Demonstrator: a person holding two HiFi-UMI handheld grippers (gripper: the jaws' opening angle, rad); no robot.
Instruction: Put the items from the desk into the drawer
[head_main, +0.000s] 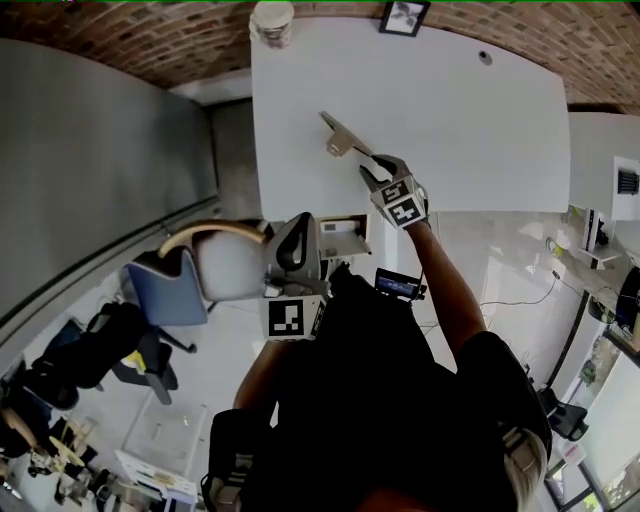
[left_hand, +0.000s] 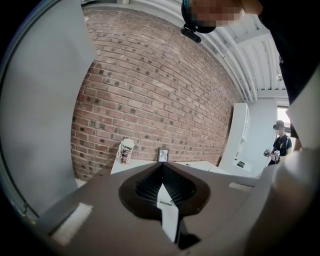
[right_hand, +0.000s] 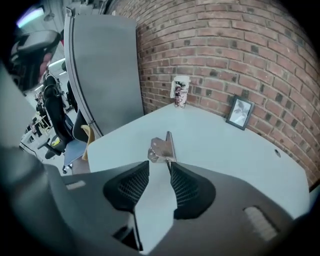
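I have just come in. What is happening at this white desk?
A person works with a claw in each hand. The right claw is open and points down at a small metal bracket lying on the white desk; its tips are close to the bracket but do not grip it. The left claw is shut with nothing in it, off the desk's near edge. A cup and a picture frame stand by the brick wall.

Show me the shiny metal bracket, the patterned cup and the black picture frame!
Shiny metal bracket (right_hand: 160, 150): right gripper view, on its flat plate.
Patterned cup (right_hand: 180, 94): right gripper view, middle of its side.
Black picture frame (right_hand: 239, 113): right gripper view, the picture's centre.
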